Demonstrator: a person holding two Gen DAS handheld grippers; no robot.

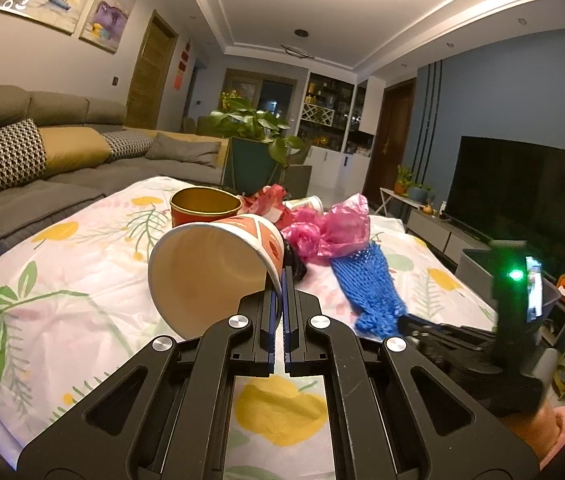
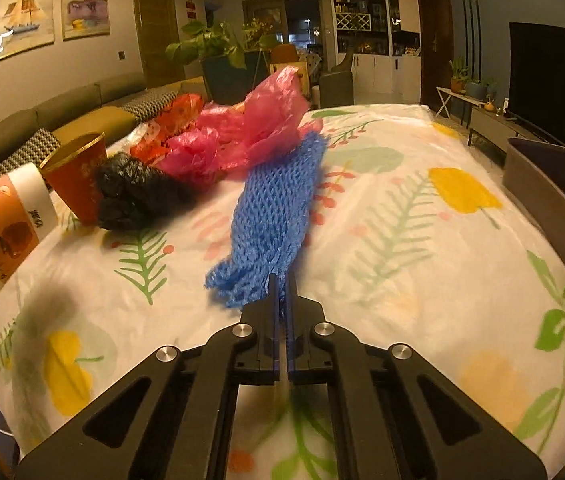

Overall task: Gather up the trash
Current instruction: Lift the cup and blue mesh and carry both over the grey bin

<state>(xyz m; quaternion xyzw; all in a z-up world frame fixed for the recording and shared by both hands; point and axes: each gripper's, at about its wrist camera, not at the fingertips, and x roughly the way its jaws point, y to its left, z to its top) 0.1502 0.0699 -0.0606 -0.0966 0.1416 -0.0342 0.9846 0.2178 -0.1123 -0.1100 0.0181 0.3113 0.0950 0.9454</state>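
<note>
Trash gripped by both grippers above a floral tablecloth (image 2: 422, 208).

Paper cup (image 1: 218, 268) is pinched at its rim by the nearly closed left gripper (image 1: 283, 276); blue foam net (image 2: 274, 216) is clamped at its near end by the right gripper (image 2: 281, 280), beside pink plastic bags (image 2: 250, 136) and a black bag (image 2: 134, 192).

Paper cup (image 1: 218, 268) tipped sideways; blue foam net (image 2: 278, 208) stretched flat; pink bag (image 2: 258, 128), black bag (image 2: 134, 192) crumpled, probably plastic.

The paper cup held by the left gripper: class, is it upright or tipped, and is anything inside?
Tipped and empty. The paper cup lies sideways with its mouth facing the camera, bare inside, rim pinched by the left gripper.
</note>
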